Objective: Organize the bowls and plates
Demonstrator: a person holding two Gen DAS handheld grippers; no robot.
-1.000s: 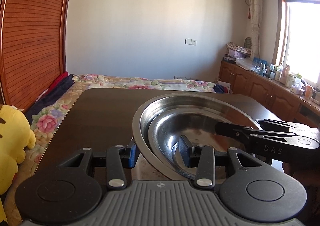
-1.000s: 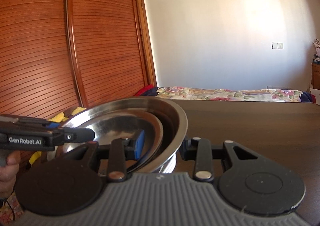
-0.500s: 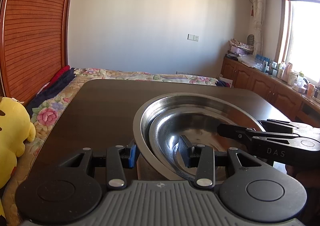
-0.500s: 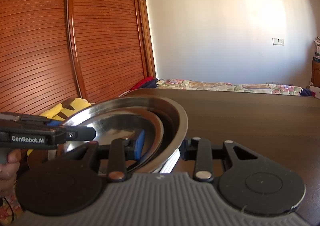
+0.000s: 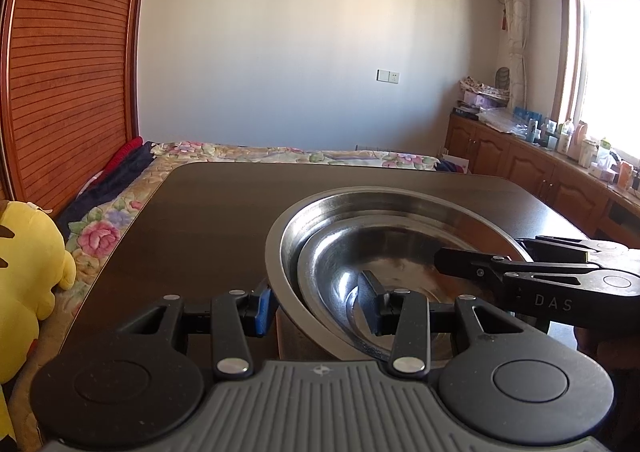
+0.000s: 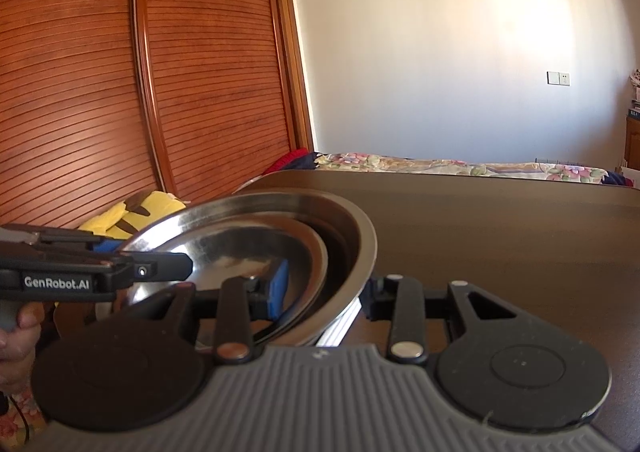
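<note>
A stack of nested steel bowls [image 5: 384, 236] is held above the near part of the dark table [image 5: 216, 204]. A smaller bowl [image 5: 344, 264] sits inside the big one. My left gripper [image 5: 316, 310] straddles the stack's left rim, one finger outside and one inside, with a wide gap. My right gripper [image 6: 326, 296] straddles the right rim of the bowls [image 6: 340, 228] the same way. Each gripper shows in the other's view, the right one [image 5: 520, 276] and the left one [image 6: 100, 272]. Whether the pads press the metal is not clear.
A bed with a floral cover [image 5: 304, 154] lies beyond the table. A wooden wardrobe [image 6: 120, 72] stands at the left. A yellow plush toy [image 5: 28, 260] sits by the table's left edge. Cabinets with bottles [image 5: 560, 156] run under the window at the right.
Both grippers and the bowl stack have risen slightly and tilted together. The table's far edge now sits lower in view. The grip on the rims looks the same.
</note>
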